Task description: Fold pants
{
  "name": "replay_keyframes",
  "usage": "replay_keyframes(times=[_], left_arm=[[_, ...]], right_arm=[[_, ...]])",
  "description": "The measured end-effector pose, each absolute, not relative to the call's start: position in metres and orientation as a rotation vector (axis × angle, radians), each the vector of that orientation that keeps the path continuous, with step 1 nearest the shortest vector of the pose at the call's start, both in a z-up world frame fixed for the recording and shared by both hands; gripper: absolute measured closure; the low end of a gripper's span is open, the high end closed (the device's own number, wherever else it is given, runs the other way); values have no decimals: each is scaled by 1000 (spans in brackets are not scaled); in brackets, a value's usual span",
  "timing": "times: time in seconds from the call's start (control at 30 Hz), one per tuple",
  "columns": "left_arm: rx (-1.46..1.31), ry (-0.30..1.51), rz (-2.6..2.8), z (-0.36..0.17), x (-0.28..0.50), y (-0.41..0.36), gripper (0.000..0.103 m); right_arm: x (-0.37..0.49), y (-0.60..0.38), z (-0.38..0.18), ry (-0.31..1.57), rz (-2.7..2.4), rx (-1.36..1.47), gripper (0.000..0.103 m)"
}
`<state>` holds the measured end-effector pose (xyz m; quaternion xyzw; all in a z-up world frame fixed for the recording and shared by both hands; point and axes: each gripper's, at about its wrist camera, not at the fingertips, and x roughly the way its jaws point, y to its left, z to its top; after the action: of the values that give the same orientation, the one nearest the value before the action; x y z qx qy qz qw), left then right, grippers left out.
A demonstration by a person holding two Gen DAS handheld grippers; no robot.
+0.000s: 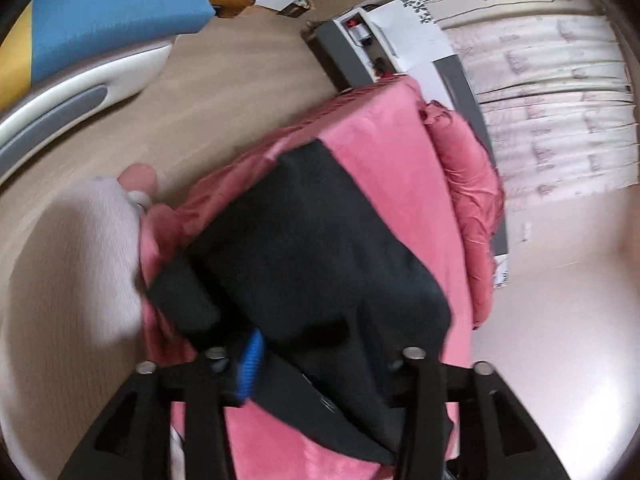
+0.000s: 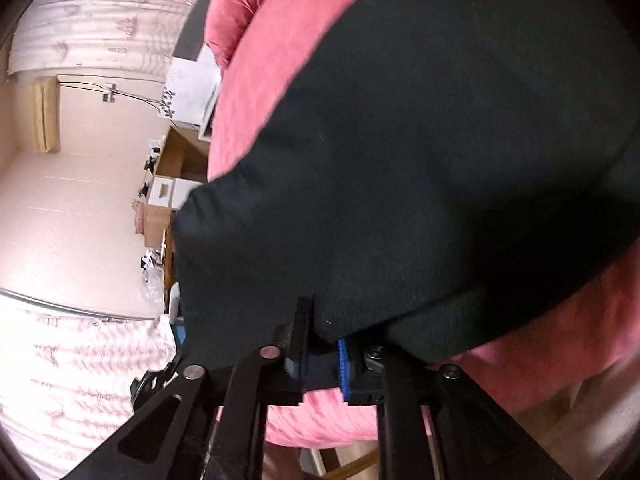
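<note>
Where pants lie: black pants lie spread on a pink cover, near edge at both grippers.
Pants, right view: the cloth fills most of the frame, with the cover showing above left and below.
Left gripper: released; jaws stand wide apart.
Left gripper, contents: the pants edge lies between the fingers and drapes over one; the blue pad of the other shows bare.
Right gripper: jaws stand narrowly apart.
Right gripper, contents: a fold of the pants edge fills the gap beside the blue pad; pad pressure cannot be determined.
Sleeve: white and blurred, at the left edge of the cover.
Quilt: pink and bunched, beside the cover's far side.
Floor: wood tone, left of the cover.
Curtain: pale and patterned, in the background.
</note>
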<state>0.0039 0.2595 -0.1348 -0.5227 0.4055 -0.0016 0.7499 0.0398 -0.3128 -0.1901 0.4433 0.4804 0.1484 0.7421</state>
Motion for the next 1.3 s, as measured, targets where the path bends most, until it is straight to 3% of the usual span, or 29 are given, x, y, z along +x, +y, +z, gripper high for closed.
replay_keyframes(times=[0.07,0.13,0.23,0.27,0.33,0.43,0.57,0.67,0.77,0.97,1.17,1.23,1.3], left_arm=[[-1181,916,-16,-137,0,254,47],[-1220,951,-23,-144,10,253,47],[-1325,959,37,-148,25,252,49],[-1356,951,53,-151,27,253,51],[-1378,968,78,-152,35,252,86],[-1236,916,-25,-123,45,243,91],[-1090,854,-124,-87,24,239,92],[-934,933,-19,-104,6,243,92],[-975,985,28,-139,-2,248,94],[-923,943,44,-130,-4,242,93],[-833,904,67,-111,-24,227,78],[-857,912,28,-118,-18,221,66],[-852,952,30,-119,-12,217,68]], right_arm=[[41,-314,-191,1052,314,985,65],[41,-314,-193,1042,303,1042,65],[33,-325,-202,1054,271,1095,71],[33,-326,-203,1057,264,1104,78],[32,-330,-199,1036,243,1095,96],[30,-345,-176,920,279,1121,96],[23,-358,-144,839,322,1080,96],[21,-346,-156,962,334,992,96],[18,-329,-181,1081,291,914,96],[14,-336,-183,1100,286,907,92],[13,-338,-191,1107,273,996,91],[15,-344,-199,1103,267,1064,90],[13,-345,-197,1089,267,1064,94]])
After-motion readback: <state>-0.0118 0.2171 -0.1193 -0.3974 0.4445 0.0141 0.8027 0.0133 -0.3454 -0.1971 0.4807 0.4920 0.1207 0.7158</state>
